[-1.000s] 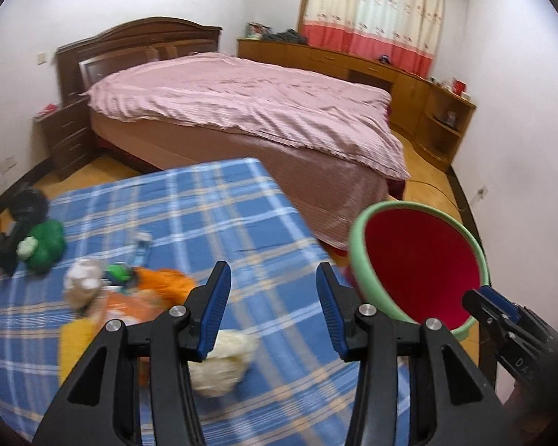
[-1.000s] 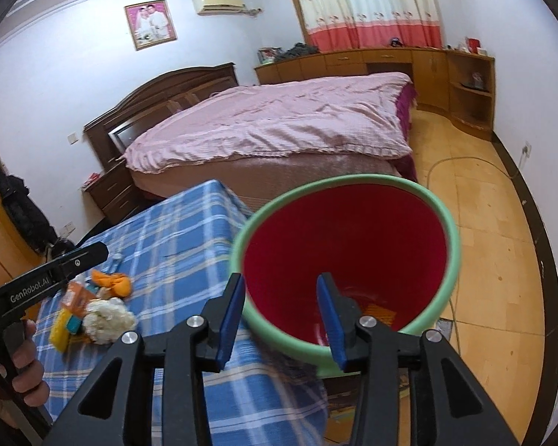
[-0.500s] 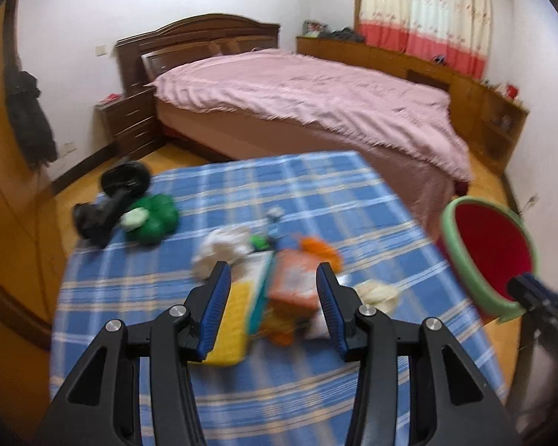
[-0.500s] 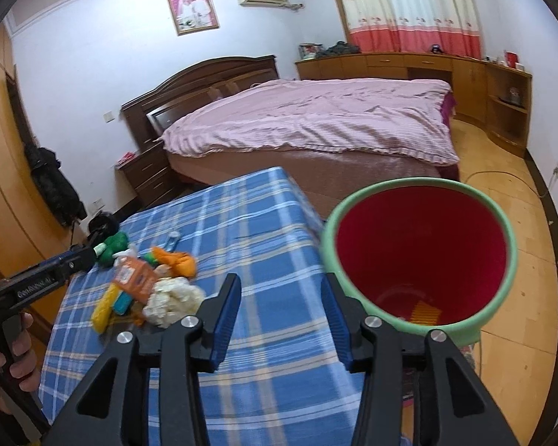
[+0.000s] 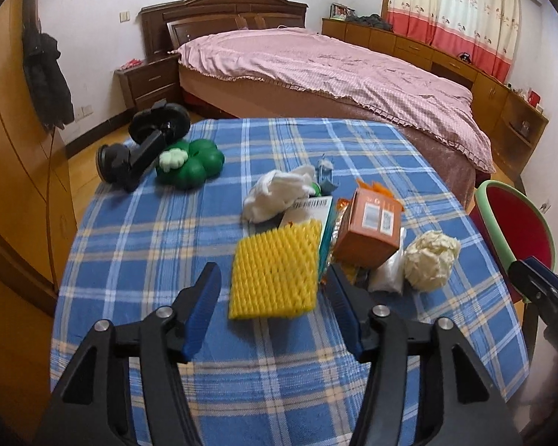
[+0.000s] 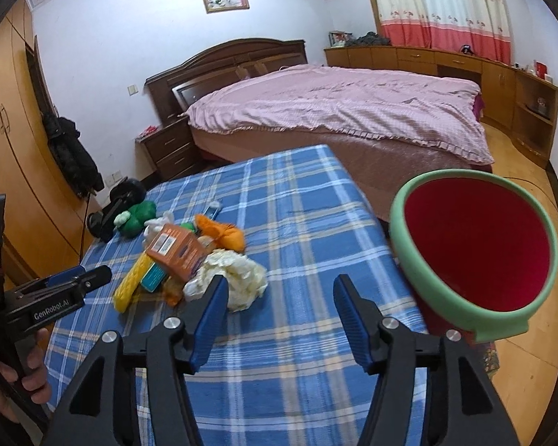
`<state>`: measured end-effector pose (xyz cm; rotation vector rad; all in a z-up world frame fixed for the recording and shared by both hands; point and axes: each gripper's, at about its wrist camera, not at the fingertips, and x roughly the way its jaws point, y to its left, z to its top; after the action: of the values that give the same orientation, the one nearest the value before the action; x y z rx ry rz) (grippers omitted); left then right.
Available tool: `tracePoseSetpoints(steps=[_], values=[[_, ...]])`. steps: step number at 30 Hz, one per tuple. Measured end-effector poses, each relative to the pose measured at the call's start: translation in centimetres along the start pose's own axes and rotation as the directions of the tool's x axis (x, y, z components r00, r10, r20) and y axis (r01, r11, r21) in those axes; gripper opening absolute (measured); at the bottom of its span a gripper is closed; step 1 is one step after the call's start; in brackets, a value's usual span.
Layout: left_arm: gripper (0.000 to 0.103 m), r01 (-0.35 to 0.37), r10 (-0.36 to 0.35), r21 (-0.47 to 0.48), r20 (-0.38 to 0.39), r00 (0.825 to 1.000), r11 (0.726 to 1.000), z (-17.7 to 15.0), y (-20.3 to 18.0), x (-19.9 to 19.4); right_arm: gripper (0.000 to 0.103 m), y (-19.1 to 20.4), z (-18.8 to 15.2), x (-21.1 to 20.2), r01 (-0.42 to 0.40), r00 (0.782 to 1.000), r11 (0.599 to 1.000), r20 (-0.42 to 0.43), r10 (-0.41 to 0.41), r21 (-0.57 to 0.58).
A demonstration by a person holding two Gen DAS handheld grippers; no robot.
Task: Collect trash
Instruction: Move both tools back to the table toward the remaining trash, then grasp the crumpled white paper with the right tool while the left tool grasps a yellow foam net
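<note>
My left gripper (image 5: 275,310) has its fingers spread wide and empty, hovering over the table (image 5: 148,245) with the yellow foam net (image 5: 277,271) lying between the tips, just ahead at 12 o'clock. My right gripper (image 6: 281,316) is likewise spread and holding nothing; the crumpled paper wad (image 6: 241,273) sits just off its left finger at 11 o'clock. The trash is heaped together: an orange box (image 5: 372,228) at 1 o'clock of the net, overlapping a teal packet (image 5: 327,226), with a white tissue (image 5: 275,193) behind and a clear wrapper (image 5: 387,275) beside the wad. The red bin (image 6: 476,245) with its green rim stands off the table's right edge, at 2 o'clock from my right fingers.

I judge the net is the first pick. It looks soft, so I would come down low, straddle its short sides and close fully, keeping the right finger clear of the box. The green toy (image 5: 189,161) and black mount (image 5: 145,145) at 10 o'clock look like keepers; I'd leave them.
</note>
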<state>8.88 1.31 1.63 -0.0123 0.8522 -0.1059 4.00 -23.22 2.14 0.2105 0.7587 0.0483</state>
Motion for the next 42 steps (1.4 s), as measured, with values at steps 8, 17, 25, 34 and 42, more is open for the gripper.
tracePoseSetpoints(steps=[8, 17, 25, 34, 42], values=[[0.059, 0.021, -0.021, -0.006, -0.05, 0.999, 1.0, -1.0, -0.2, 2.2, 0.069, 1.6, -0.3, 2.0, -0.022, 0.999, 1.0, -0.031, 0.022, -0.019], [0.059, -0.006, 0.007, 0.014, -0.067, 0.998, 1.0, -1.0, -0.5, 4.2, 0.073, 3.1, -0.4, 4.9, -0.034, 0.997, 0.998, -0.076, 0.029, -0.058], [0.055, -0.027, 0.027, 0.008, -0.061, 0.998, 1.0, -0.8, 0.4, 5.4, 0.073, 3.6, -0.2, 7.2, -0.032, 0.993, 0.997, -0.112, 0.023, -0.076], [0.021, 0.0, 0.001, 0.008, -0.044, 0.999, 1.0, -0.6, 0.9, 5.3, 0.059, 3.7, -0.2, 8.1, -0.041, 0.992, 0.997, -0.124, 0.032, -0.068], [0.012, 0.039, -0.039, -0.022, -0.002, 0.999, 0.999, -0.2, 1.3, 3.9, 0.035, 3.9, -0.3, 8.3, -0.06, 0.989, 0.995, -0.136, 0.049, -0.077]])
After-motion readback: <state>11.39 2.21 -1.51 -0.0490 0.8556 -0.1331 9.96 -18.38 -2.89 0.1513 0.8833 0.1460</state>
